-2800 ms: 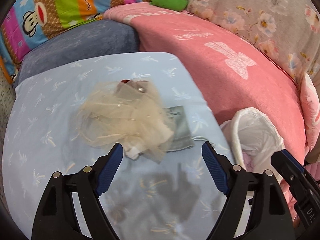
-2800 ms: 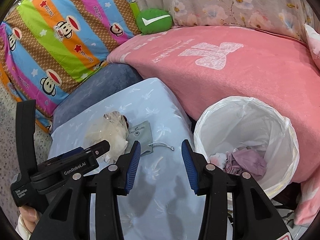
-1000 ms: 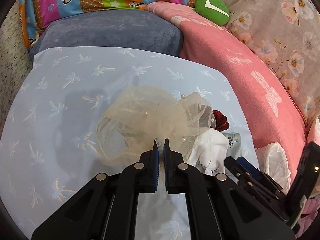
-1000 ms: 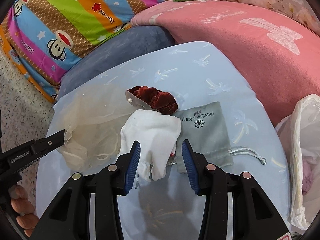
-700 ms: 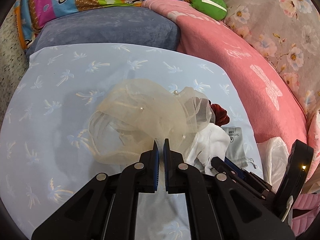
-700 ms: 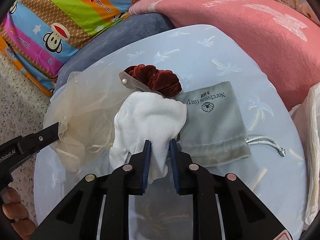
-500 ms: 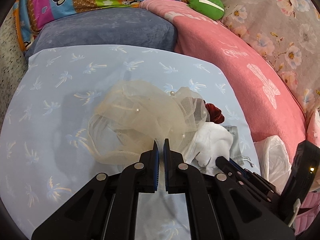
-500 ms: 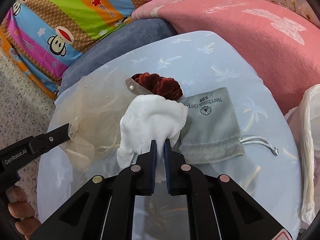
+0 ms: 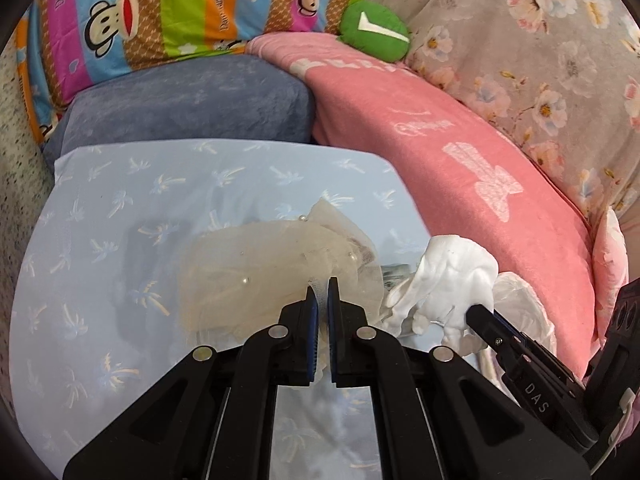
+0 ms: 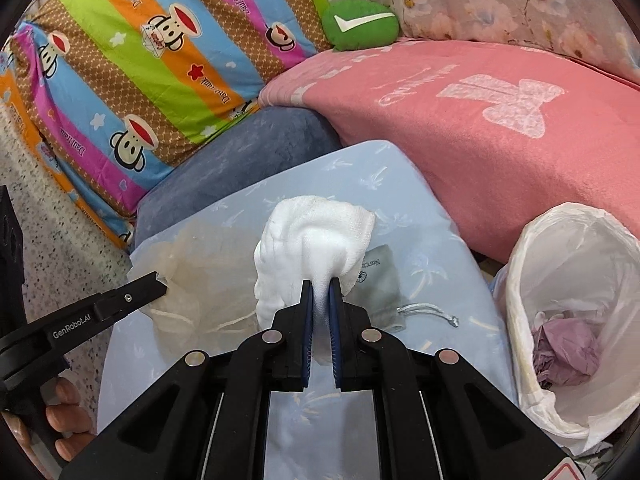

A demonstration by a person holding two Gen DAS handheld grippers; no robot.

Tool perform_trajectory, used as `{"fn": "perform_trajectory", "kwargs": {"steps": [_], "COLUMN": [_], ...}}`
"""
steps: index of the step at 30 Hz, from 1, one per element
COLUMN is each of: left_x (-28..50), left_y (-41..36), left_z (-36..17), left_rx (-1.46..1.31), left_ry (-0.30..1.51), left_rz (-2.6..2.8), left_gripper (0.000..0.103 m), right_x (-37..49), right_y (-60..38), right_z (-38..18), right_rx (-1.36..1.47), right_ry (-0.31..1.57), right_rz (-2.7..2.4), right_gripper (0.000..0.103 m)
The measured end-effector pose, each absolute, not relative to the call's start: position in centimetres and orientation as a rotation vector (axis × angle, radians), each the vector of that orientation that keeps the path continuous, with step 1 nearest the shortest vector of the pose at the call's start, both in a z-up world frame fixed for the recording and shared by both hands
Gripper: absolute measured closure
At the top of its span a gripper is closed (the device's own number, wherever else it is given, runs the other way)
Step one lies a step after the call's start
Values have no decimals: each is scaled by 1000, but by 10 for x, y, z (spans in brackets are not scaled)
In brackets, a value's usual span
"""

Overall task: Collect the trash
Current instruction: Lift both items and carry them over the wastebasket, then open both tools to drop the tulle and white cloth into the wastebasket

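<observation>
My left gripper [image 9: 319,290] is shut on a beige tulle piece with pearls [image 9: 256,276] and holds it above the light blue palm-print table [image 9: 120,216]. My right gripper [image 10: 319,285] is shut on a white cloth [image 10: 316,236], lifted off the table; the cloth also shows in the left wrist view [image 9: 452,276]. A grey drawstring pouch [image 10: 380,284] lies on the table under the cloth. A bin lined with a white bag [image 10: 576,280] stands right of the table and holds purple crumpled trash [image 10: 564,352]. The red scrunchie is hidden.
A pink blanket [image 10: 500,128] covers the sofa behind the table. A blue-grey cushion [image 9: 188,108], a striped monkey-print pillow [image 10: 140,60] and a green plush [image 10: 360,24] lie at the back. Speckled floor [image 10: 52,232] is at the left.
My right gripper closed on the white cloth and lifted it. My left gripper, shut on the tulle, raised it too. The red scrunchie is no longer visible.
</observation>
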State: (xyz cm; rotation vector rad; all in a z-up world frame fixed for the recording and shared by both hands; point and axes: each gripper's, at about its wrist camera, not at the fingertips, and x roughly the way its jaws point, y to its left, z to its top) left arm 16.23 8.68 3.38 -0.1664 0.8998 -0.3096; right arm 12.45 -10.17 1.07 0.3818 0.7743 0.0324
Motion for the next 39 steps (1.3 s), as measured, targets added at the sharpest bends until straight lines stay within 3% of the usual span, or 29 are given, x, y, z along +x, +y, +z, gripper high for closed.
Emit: {"fn": "perform_trajectory", "kwargs": {"steps": [18, 39], "left_x": [123, 88], "left_y": [-12, -141], "left_z": [82, 74], "left_rx": [-47, 103], "left_ry": [801, 814], "left_rz": [-493, -724], "left_gripper": [99, 98], "right_x": [57, -18], "right_y": [-183, -294], "right_z": [47, 33], "right_rx": [452, 551], "right_ry": [654, 608], "right_rz": [-92, -299], "right_gripper": [96, 96]}}
